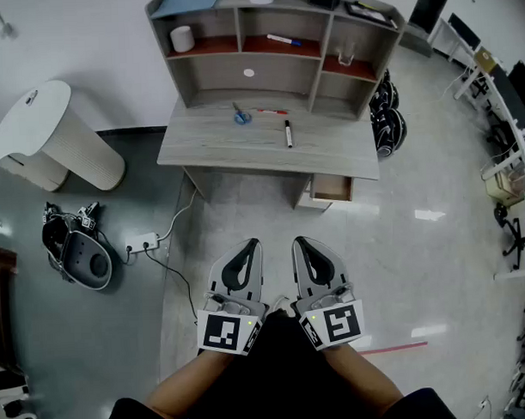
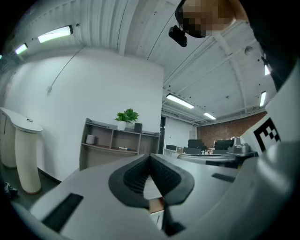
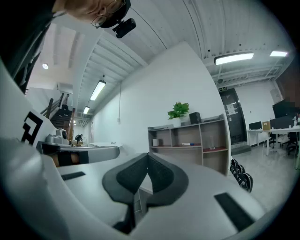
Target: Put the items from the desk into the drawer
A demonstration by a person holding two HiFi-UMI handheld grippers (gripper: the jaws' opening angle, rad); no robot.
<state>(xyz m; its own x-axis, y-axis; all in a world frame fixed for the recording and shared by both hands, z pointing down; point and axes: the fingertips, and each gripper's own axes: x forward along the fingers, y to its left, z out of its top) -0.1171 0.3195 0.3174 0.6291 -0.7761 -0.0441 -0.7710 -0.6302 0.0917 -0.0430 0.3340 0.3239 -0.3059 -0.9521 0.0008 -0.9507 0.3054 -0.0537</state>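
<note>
Closest to the camera, the person's forearms hold the left gripper (image 1: pixel 251 245) and the right gripper (image 1: pixel 301 242) side by side, low and close to the body. Each gripper's own view shows its fingers pressed together at the tips with nothing between them.

Both grippers hang over bare floor, well apart from the desk (image 1: pixel 209 146), so the task looks to be at its start, in the approach with no pick yet begun. Under the desk's right end, one drawer (image 1: pixel 332 188) stands pulled out, so it should not need opening.

Three items lie on the desk:
- one small blue item (image 1: pixel 241 118) near the back, too small to identify
- one red pen (image 1: pixel 273 112) just beside it
- one black pen (image 1: pixel 288 133) a little nearer the front edge

The next move likely calls for stepping up to the desk, spreading one pair of fingers and lowering them over an item. The thin pens lie flat, so each would need a grip across its barrel.
</note>
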